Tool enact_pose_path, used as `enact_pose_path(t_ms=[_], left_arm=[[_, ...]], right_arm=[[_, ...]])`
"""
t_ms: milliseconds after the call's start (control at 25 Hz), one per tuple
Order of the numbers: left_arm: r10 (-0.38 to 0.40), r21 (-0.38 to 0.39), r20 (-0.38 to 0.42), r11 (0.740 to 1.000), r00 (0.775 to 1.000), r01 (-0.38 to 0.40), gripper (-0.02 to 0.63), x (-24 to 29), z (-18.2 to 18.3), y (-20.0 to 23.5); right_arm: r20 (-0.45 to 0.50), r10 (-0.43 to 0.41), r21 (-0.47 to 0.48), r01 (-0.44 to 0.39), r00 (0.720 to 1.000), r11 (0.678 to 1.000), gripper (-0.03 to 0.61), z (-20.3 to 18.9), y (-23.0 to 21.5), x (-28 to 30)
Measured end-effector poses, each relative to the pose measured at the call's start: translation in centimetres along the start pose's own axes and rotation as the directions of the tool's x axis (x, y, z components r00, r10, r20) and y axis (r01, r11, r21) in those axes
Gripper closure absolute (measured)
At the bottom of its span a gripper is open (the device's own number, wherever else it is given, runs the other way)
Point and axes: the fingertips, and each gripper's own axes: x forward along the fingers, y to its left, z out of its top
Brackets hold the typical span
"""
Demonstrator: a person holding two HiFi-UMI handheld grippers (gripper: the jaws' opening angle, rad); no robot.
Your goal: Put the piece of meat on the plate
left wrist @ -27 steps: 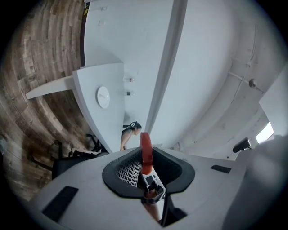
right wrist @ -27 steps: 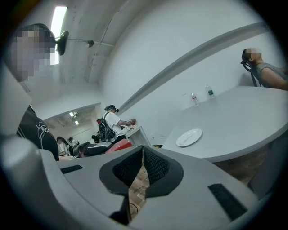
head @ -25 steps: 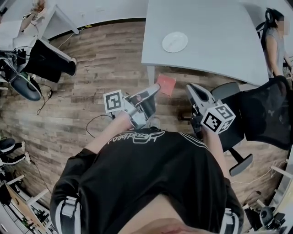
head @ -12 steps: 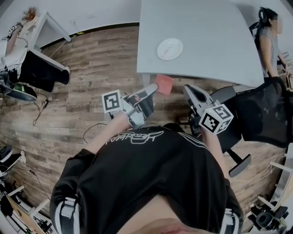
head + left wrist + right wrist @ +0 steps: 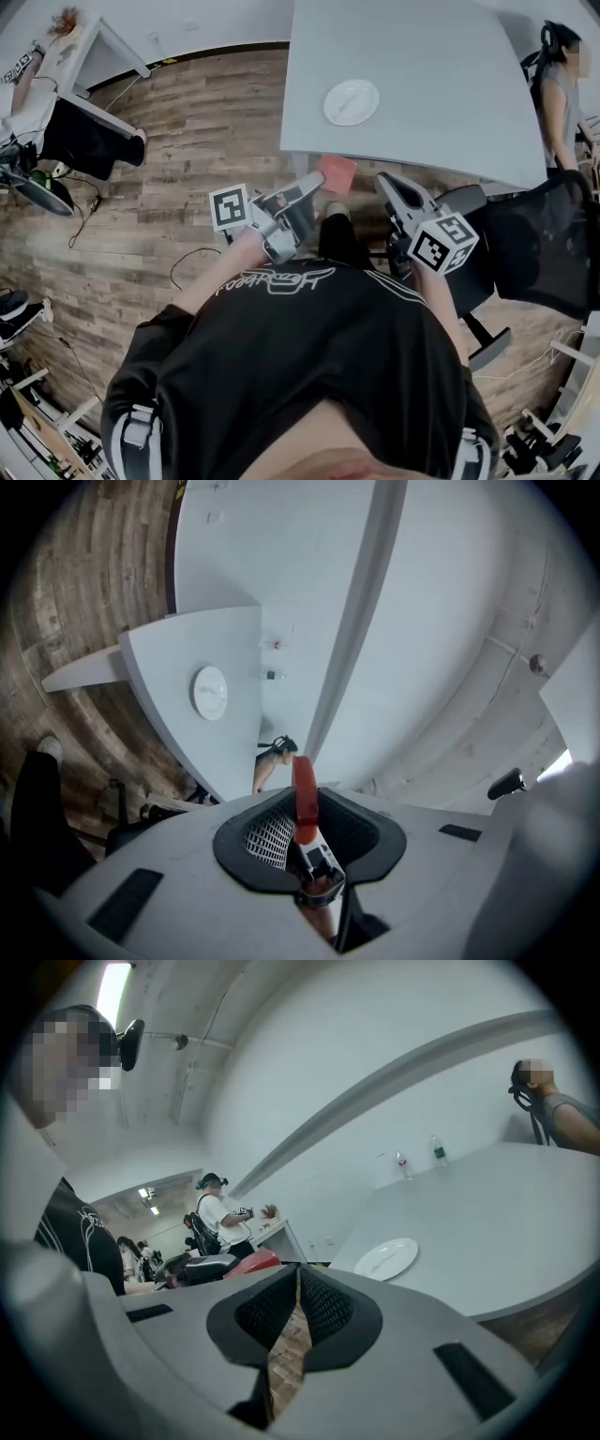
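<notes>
Transport step, by the look of it. Left hand-held gripper (image 5: pixel 317 183) clamped on the red piece of meat (image 5: pixel 336 173), in the air just short of the worktop (image 5: pixel 431 66) edge. Right hand-held gripper (image 5: pixel 383 182) jaws together, empty. Next: reach over the white plate (image 5: pixel 352 101), lower, release.

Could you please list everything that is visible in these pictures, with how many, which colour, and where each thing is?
table: one, white, ahead of the person
plate: one, white, empty, on the table near its front edge
piece of meat: one, red, flat, in the air just short of the table edge
small bottles: two, colour too small to tell, far side of the table
office chair: one, black, at the right by the table
bystander: one, grey top, at the table's right end
floor: brown wood planks
left hand-held gripper: one, grey, shut on the piece of meat
right hand-held gripper: one, grey, jaws together, empty
</notes>
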Motion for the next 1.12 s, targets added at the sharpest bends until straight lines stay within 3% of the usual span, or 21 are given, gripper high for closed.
enact_pose_path(t_ms=[320, 840, 1120], left_arm=[[0.057, -0.026, 0.033, 0.998, 0.998, -0.056, 0.537, 7.8, 5.5, 2.8], [0.07, -0.02, 0.042, 0.997, 0.997, -0.069, 0.537, 8.5, 6.3, 4.2], [0.117, -0.038, 0.082, 0.993, 0.99, -0.115, 0.537, 12.2, 10.7, 6.3]], right_arm=[[-0.031, 0.031, 0.054, -0.03, 0.999, 0.998, 0.561, 3.8, -8.8, 3.7], [-0.043, 0.028, 0.065, -0.025, 0.999, 0.998, 0.561, 3.3, -10.0, 4.2], [-0.067, 0.054, 0.086, -0.048, 0.996, 0.995, 0.561, 5.6, -14.9, 7.5]])
